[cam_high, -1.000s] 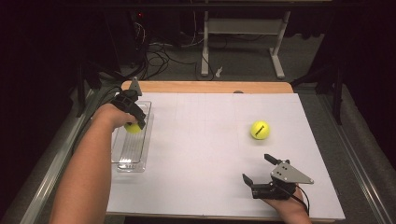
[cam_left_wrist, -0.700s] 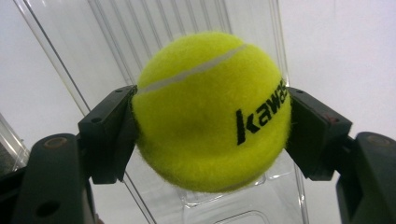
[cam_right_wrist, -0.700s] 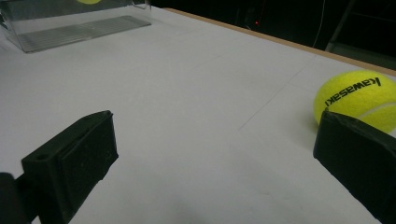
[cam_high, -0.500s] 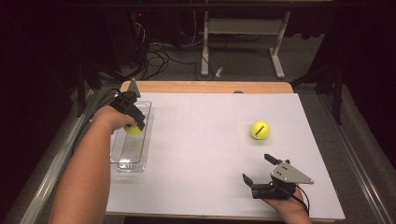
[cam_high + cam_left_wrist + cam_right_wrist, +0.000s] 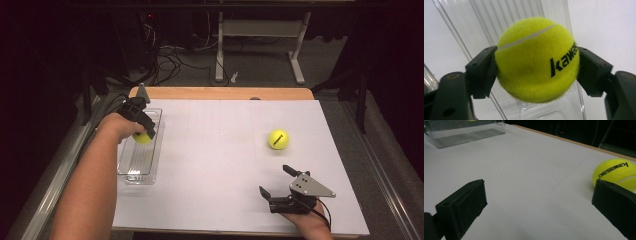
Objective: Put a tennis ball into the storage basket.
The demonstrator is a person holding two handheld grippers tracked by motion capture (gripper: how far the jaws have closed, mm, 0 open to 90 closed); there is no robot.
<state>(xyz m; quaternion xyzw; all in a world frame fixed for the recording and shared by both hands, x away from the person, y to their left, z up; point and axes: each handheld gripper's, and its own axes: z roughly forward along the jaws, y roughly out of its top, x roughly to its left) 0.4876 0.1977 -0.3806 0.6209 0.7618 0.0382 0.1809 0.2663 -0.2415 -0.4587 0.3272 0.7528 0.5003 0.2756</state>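
Observation:
My left gripper (image 5: pixel 145 131) is shut on a yellow tennis ball (image 5: pixel 536 60) and holds it just over the clear plastic bin (image 5: pixel 135 162) at the table's left. In the left gripper view both black jaws press the ball's sides, with the bin's ribbed floor (image 5: pixel 534 110) below. A second tennis ball (image 5: pixel 278 139) lies on the white table at the right. My right gripper (image 5: pixel 274 181) is open near the front edge, a short way in front of that ball. Its view has the ball (image 5: pixel 615 173) past the right jaw and nothing between the jaws.
The white tabletop (image 5: pixel 215 150) has a wooden strip (image 5: pixel 220 93) along its far edge. Beyond it are a desk frame (image 5: pixel 260 45) and cables on the dark floor. Metal rails (image 5: pixel 60 170) run along the table's sides. The bin (image 5: pixel 461 132) lies far off in the right gripper view.
My left gripper has lowered slightly with the ball over the bin. The right gripper and the loose ball have not moved.

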